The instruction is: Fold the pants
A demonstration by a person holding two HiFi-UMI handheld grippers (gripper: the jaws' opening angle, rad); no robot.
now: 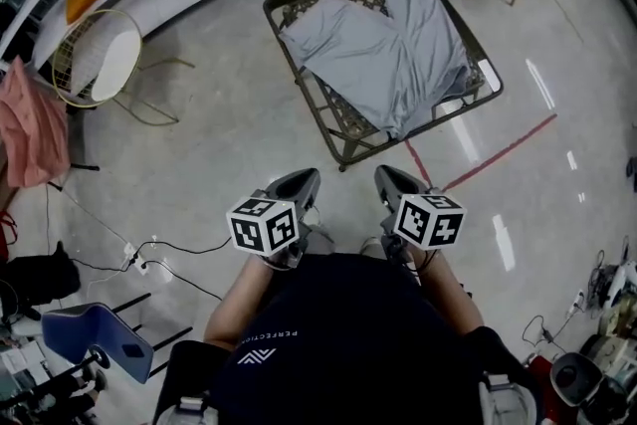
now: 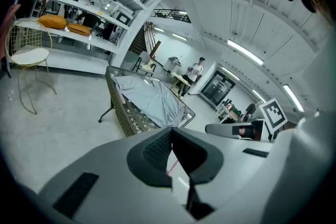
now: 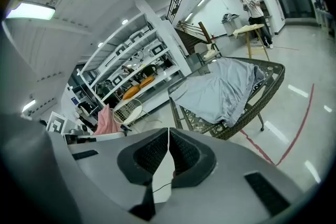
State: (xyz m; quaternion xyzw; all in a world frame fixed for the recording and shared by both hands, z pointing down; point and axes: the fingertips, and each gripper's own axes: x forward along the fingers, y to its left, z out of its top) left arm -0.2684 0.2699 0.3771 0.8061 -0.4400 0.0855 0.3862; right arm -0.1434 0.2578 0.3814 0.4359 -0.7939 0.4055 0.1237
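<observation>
The grey pants (image 1: 388,50) lie spread out on the wicker surface (image 1: 333,119), well apart from the left hand-held gripper (image 1: 296,182) and right hand-held gripper (image 1: 391,180), which hang side by side above the floor (image 1: 219,134), both with jaws closed together on nothing.

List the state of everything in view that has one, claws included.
pants: spread out on the table, unfolded, one end drooping over the rim
wicker table: upright, bearing the pants
left claw: shut, empty, short of the table
right claw: shut, empty, short of the table
wire chair: upright
pink garment: hanging
</observation>
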